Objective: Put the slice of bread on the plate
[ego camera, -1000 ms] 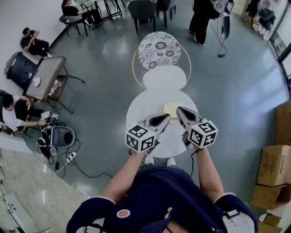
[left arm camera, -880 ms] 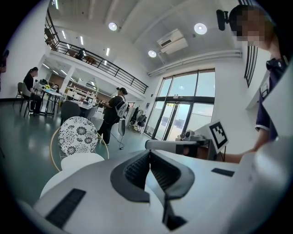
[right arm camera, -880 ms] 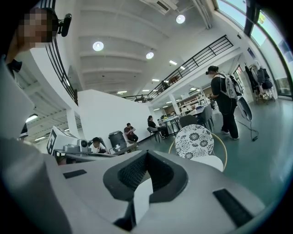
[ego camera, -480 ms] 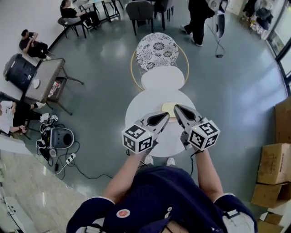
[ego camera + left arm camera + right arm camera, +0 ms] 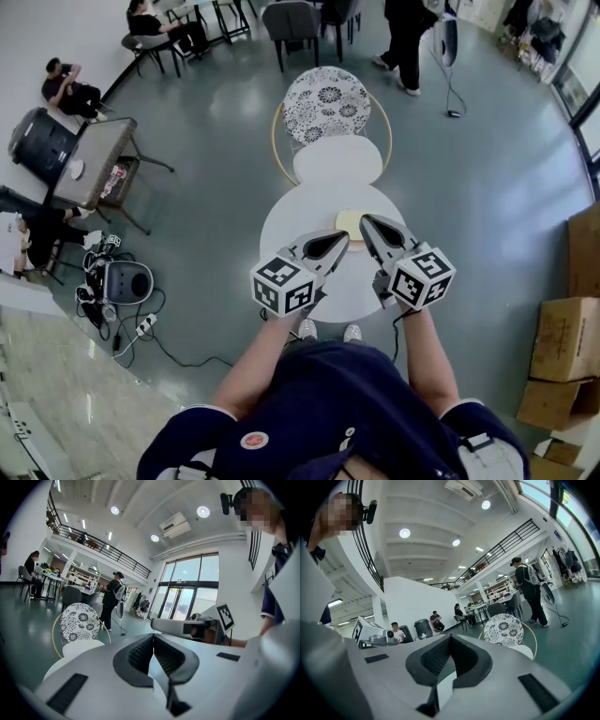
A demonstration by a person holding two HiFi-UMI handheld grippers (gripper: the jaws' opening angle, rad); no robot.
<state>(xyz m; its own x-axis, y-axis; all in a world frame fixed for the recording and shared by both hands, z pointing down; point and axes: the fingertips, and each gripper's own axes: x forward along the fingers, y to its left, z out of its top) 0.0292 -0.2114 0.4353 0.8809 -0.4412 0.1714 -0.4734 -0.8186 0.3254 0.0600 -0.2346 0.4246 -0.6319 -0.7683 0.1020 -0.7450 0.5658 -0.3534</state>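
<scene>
A pale slice of bread (image 5: 349, 222) lies on the far part of the round white table (image 5: 295, 230) in the head view. No plate can be told apart from the white tabletop. My left gripper (image 5: 343, 240) hovers just short of the bread, its jaws closed together with nothing between them. My right gripper (image 5: 366, 221) is beside it, its tip over the bread's right edge, also shut and empty. In the left gripper view the left gripper (image 5: 152, 637) points level across the room, and the right gripper (image 5: 449, 639) does the same in the right gripper view. Neither of those views shows the bread.
A chair with a flower-patterned back (image 5: 328, 101) and a white seat (image 5: 337, 159) stands right behind the table. Cardboard boxes (image 5: 565, 352) are stacked at the right. A side table (image 5: 97, 159), a black bin (image 5: 39, 142), seated people and floor cables (image 5: 141, 323) are at the left.
My right gripper has lifted a little above the table. The left gripper has hardly moved. A standing person at the back has shifted.
</scene>
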